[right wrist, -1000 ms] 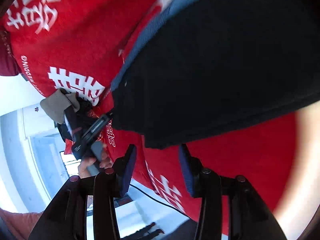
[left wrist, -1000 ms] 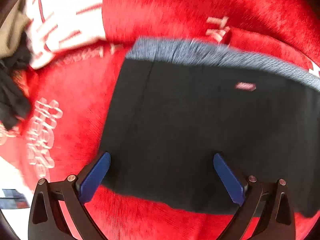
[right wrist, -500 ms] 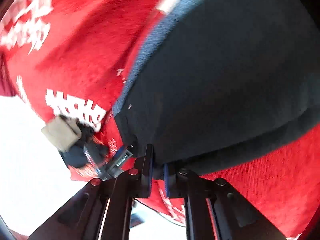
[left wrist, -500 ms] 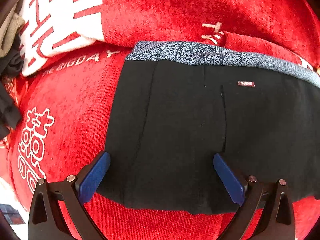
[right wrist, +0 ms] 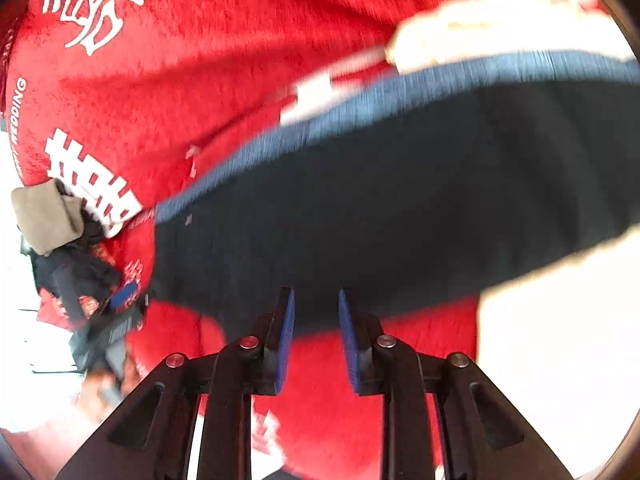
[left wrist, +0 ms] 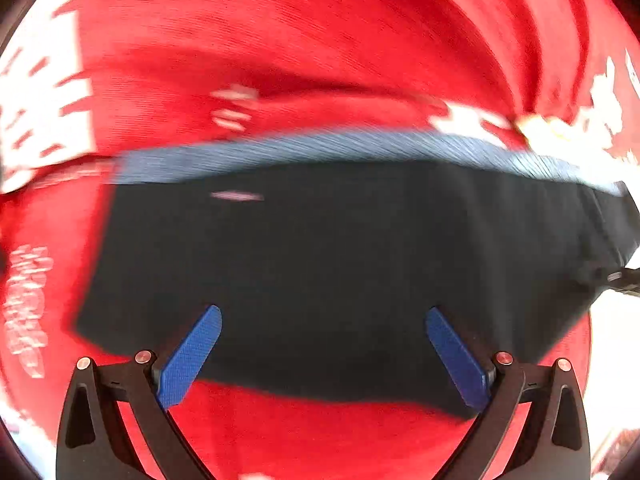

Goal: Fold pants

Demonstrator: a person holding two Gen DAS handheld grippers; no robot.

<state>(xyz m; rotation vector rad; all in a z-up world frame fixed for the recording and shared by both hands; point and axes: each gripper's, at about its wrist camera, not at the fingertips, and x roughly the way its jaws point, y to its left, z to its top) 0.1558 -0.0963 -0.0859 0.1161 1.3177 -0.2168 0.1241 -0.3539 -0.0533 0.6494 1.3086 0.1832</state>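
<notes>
Black pants (left wrist: 320, 264) folded flat on a red blanket (left wrist: 320, 40)
Left claw (left wrist: 322, 354) spread wide above the pants, gripping nothing; right claw (right wrist: 316, 336) opening at their near edge, pads apart, nothing clamped.

**Readable lettering on the red cloth**

On the red plush cloth (right wrist: 168, 92), in the right wrist view, large white Chinese characters (right wrist: 86, 4) stand at the upper left, too distorted to read for certain; a white double-happiness sign (right wrist: 94, 184) stands lower at the left edge; along that edge runs small white print (right wrist: 18, 112) that reads "WEDDING", its first letter unclear; in the left wrist view the white lettering (left wrist: 28, 312) on the cloth and the small label (left wrist: 237, 196) on the black folded pants (left wrist: 320, 264) are blurred past reading.
</notes>
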